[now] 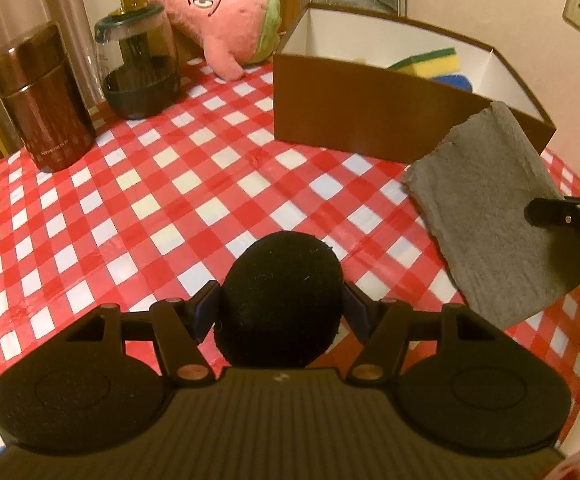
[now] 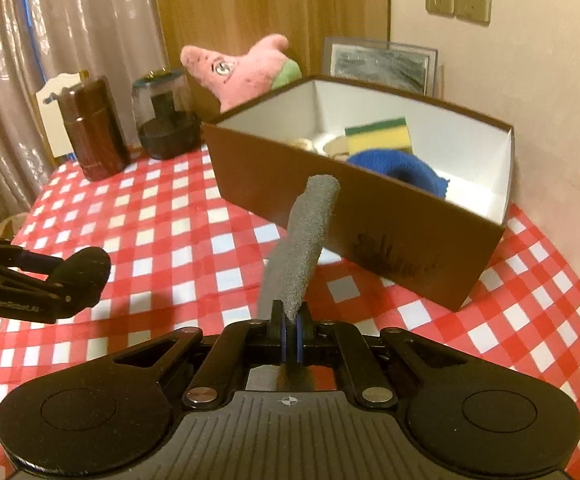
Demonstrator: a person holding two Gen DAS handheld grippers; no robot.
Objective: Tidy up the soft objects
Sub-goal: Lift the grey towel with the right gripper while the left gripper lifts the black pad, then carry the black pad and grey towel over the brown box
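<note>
So the left gripper [image 1: 282,312] has its jaws clamped around a fuzzy black ball [image 1: 282,296], held up off the checkered tablecloth [image 1: 170,184]. The right gripper [image 2: 290,322] is pinched tight on a grey cloth [image 2: 301,240], also in the air, just in front of the brown box [image 2: 369,216], which has a sponge [image 2: 377,136] and something blue [image 2: 393,166] inside.

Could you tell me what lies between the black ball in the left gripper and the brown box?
Only bare checked tablecloth lies between the ball and the box, as the left wrist view shows.
</note>
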